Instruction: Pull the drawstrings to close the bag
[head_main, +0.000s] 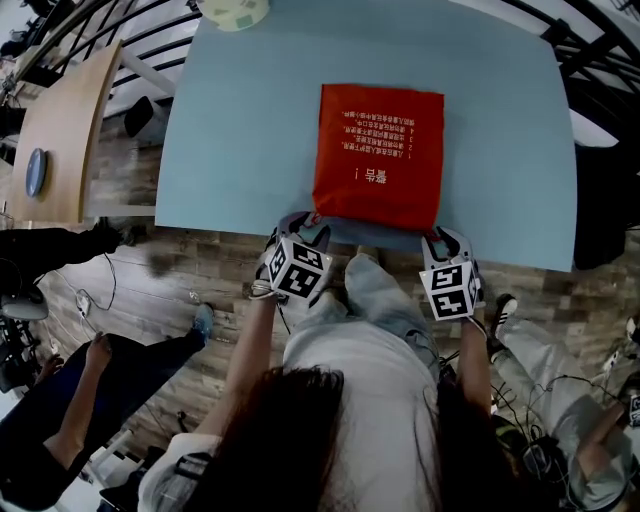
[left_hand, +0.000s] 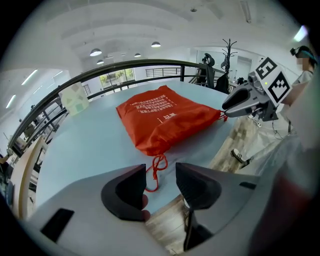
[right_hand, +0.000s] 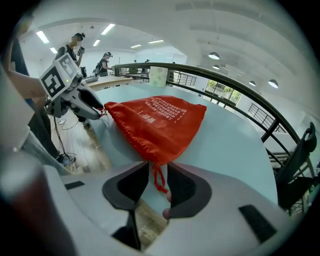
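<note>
**bystander_1:** Watching from the side of the room. The red bag (head_main: 378, 155) lies flat on the table (head_main: 230, 130), directly ahead of both grippers, its gathered corners almost at the jaw tips. The left gripper (left_hand: 160, 182) has its jaws spread with nothing pinched. The left cord (left_hand: 156, 169) just trails through the gap, closer to the jaw on the left of that gripper's view. The right gripper (right_hand: 157, 176) is the same deal: jaws apart, the right cord (right_hand: 159, 179) lying loose between them.

**bystander_2:** So what's the worry? Looks lined up to me.

**bystander_1:** Couple of things, just my guess. Those cords are skinny and floppy. If the jaws close a bit too far forward, they'll bite the bag's corner fabric instead. Then a pull drags the whole bag rather than cinching it. The left cord also sits off-centre in the gap, so it could slip out past the pad as the jaws shut.

**bystander_2:** And the bag's right at the table edge nearest the grippers, no?

**bystander_1:** Yeah, that's the other one. Nothing pins it down. If one side tugs harder than the other, I'd expect it to slide or swing off that edge. It needs an even pull outward on both sides.
</note>
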